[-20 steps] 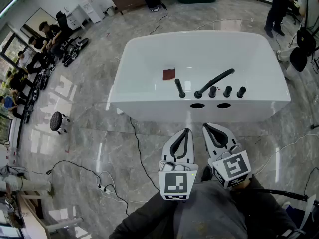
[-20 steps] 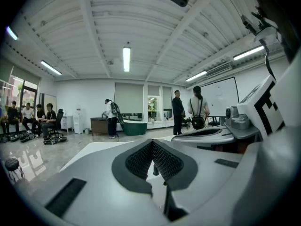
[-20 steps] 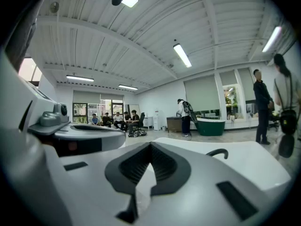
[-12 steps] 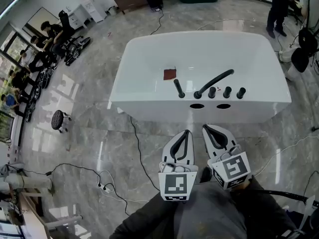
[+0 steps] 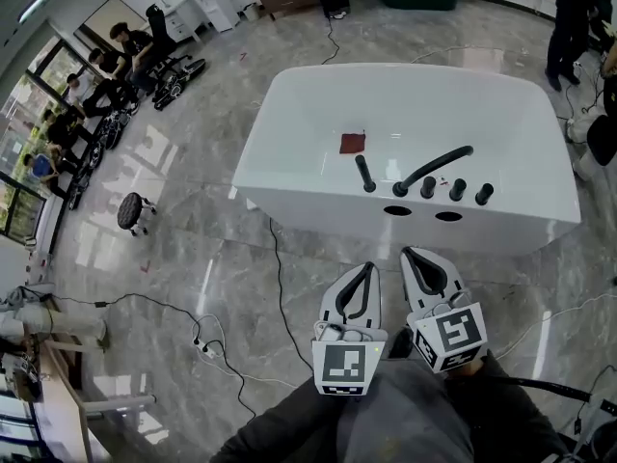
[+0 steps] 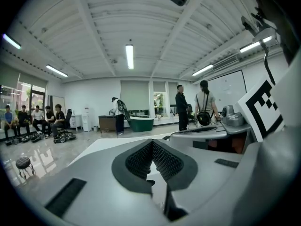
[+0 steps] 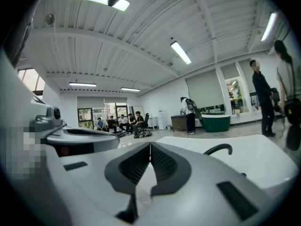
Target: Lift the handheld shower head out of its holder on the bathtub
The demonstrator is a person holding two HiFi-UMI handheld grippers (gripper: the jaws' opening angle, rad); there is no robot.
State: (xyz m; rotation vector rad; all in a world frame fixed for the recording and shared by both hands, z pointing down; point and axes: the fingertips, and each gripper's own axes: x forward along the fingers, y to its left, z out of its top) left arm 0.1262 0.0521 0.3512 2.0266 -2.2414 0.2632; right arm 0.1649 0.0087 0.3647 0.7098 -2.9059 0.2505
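A white bathtub stands on the marble floor ahead of me in the head view. On its near deck the black handheld shower head stands upright in its holder, left of a curved black spout and three black knobs. My left gripper and right gripper are held side by side close to my body, well short of the tub. Both are shut with nothing between their pads. The left gripper view shows only the tub's edge. Beyond the right gripper, the spout rises above the tub.
A dark red square lies inside the tub. A black cable runs across the floor from the tub to a power strip. A small stool stands at the left. People sit by the windows; others stand behind the tub.
The head view has shifted, so the tub now sits lower and further right in the picture and a little nearer. Both grippers stay shut in front of my body.
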